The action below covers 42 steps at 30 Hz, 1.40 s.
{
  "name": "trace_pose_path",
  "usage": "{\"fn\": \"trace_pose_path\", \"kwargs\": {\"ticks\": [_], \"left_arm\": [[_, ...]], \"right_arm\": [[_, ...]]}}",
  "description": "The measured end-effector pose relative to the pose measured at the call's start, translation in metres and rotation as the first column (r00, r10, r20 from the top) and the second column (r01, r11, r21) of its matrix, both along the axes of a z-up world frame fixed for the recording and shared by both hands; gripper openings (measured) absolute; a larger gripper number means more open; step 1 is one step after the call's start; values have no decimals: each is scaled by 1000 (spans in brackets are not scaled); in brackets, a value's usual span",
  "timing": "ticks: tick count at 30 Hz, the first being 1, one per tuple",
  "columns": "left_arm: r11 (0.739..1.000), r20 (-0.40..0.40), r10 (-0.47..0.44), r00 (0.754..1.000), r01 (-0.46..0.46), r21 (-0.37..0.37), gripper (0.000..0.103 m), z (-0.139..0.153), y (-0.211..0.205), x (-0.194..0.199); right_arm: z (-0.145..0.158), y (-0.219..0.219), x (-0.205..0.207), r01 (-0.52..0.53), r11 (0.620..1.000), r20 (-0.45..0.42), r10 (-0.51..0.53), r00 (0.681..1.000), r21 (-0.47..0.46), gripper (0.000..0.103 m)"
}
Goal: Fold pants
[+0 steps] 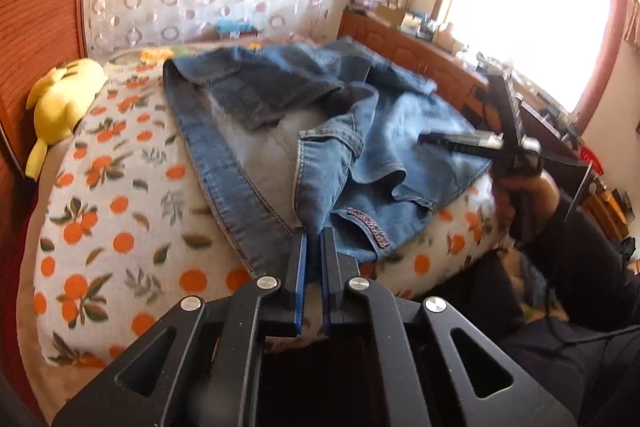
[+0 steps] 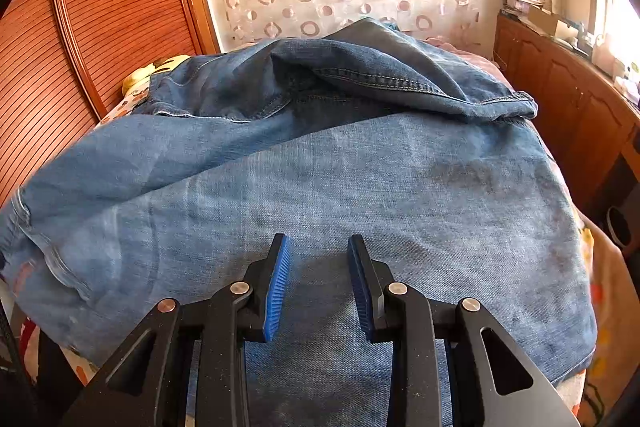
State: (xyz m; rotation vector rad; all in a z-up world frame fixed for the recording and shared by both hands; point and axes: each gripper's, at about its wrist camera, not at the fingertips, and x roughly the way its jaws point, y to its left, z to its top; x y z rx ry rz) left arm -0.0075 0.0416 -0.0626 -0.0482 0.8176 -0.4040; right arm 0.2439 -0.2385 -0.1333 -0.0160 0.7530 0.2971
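Left gripper (image 1: 314, 239) pinched nearly shut on jeans (image 1: 320, 147) edge at its tips; right gripper (image 2: 318, 247) part open, empty, denim beneath. Best lift evenly, keep hem taut

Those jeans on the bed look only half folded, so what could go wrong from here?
1. The left claw pinches only a thin edge of the jeans, so the denim might slip free.
2. The right claw hangs open over the denim and holds nothing down, so the whole pile may drag.
3. The far part is bunched, so creases may get folded in.
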Motion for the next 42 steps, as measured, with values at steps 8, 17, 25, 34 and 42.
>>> {"fn": "trace_pose_path", "kwargs": {"ticks": [8,17,25,34,42], "left_arm": [[997,-13,72,997,-72,-14,32,-5,20,9],[993,38,120,992,-120,-9,48,1,38,30],[992,57,123,991,-122,-20,48,5,40,45],[999,81,40,996,-38,-33,48,15,14,79],[994,58,-107,993,108,-2,48,13,-31,125]], "right_arm": [[7,4,-2,-11,1000,5,11,1000,-10,31],[58,81,8,-205,979,66,205,976,-10,31],[58,129,23,-274,952,22,279,960,-139,31],[52,85,3,-224,974,12,224,974,-36,3],[32,72,-3,-161,987,-10,161,987,17,3]]}}
